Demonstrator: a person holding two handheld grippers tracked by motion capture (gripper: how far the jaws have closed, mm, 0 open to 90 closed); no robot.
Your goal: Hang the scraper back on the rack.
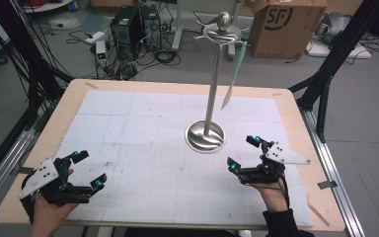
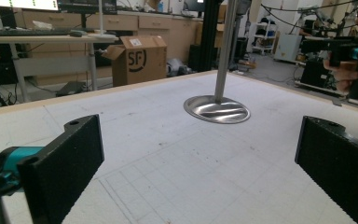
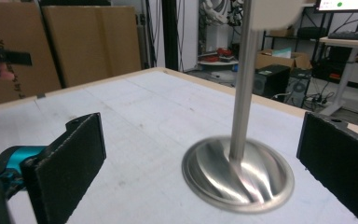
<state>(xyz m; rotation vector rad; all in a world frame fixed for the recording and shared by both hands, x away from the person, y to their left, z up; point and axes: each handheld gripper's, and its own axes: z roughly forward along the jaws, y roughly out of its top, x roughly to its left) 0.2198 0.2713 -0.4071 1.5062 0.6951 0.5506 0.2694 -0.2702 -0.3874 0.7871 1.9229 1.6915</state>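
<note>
Both black two-jaw grippers, left gripper [image 1: 88, 170] and right gripper [image 1: 243, 152], are sitting wide open and empty near the tabletop's front corners, while the polished steel stand [image 1: 206, 136] is standing right of centre.

The stand [image 3: 242, 154] top is cut off in both gripper views; its base looks blurred in the right one.

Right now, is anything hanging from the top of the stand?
Yes, a pale green knife hangs point down from the stand.
</note>
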